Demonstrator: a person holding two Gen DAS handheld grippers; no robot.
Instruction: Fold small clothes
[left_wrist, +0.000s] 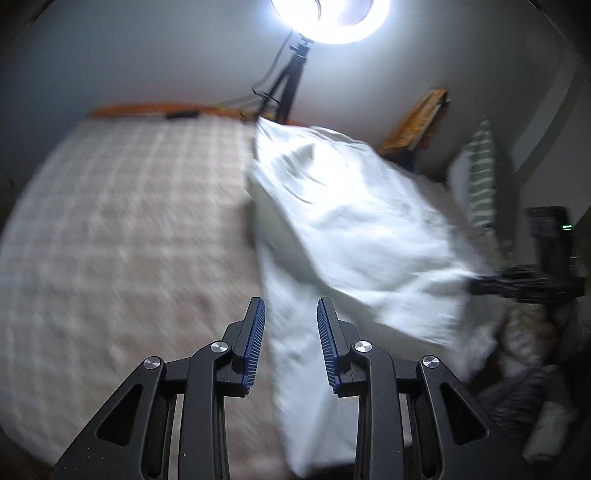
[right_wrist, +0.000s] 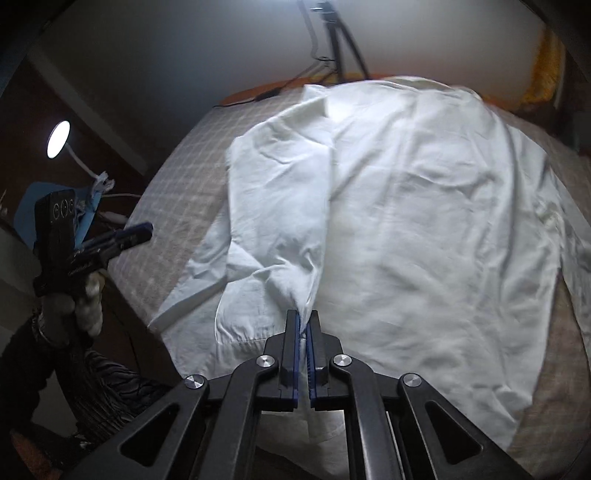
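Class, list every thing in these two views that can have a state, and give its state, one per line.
White shirt: partly lifted off the bed, left side folded over.
Right gripper: shut on the shirt's fabric.
Left gripper: open, holding nothing.
Ring light: on.
Small lamp: on.

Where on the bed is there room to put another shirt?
The checked bedspread is bare between the white shirt and the orange edge by the wall. The other side is crowded: the shirt covers it, with striped cloth and more clothes beside it.
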